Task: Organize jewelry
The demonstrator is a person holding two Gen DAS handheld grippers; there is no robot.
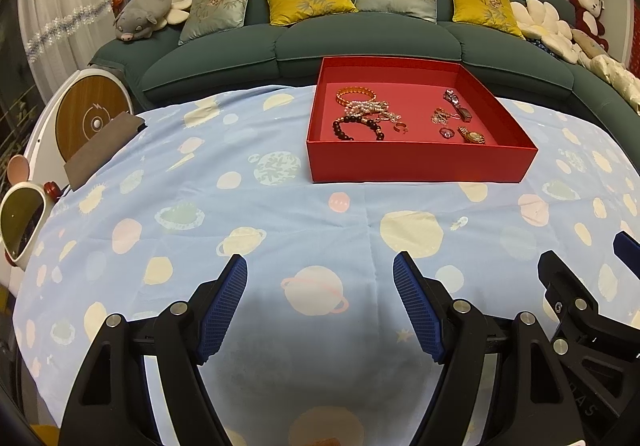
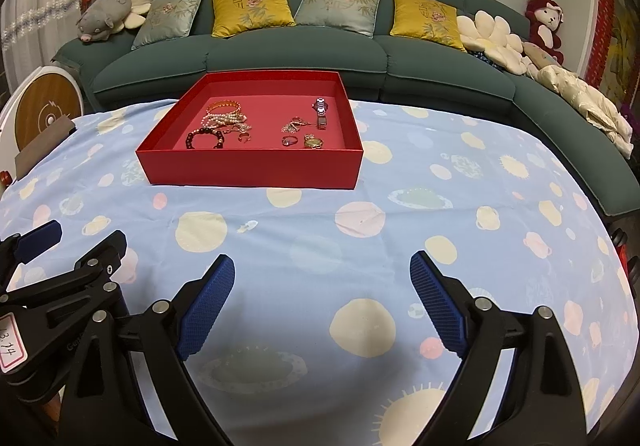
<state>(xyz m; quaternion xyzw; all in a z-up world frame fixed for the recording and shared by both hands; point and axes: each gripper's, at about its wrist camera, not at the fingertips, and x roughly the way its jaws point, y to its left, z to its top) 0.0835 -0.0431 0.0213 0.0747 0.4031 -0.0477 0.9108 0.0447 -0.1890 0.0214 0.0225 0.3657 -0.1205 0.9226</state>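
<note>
Behind the counter (image 1: 280, 214), draped in a pale blue planet-print cloth, runs a dark green sofa (image 1: 360, 46) with yellow and grey cushions. Toward the far edge sits a red box (image 2: 248, 170) holding the jewelry (image 2: 224, 122): bracelets, rings, watches. Both the left gripper (image 1: 320, 278) and right gripper (image 2: 322, 274) hover with fingers spread, empty; a tag on the left one reads "3.14".

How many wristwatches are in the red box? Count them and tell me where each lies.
2. A silver-purple watch lies toward the back right of the red box; a gold watch lies near its front right wall. The tangled pile on the left could hide another.
</note>
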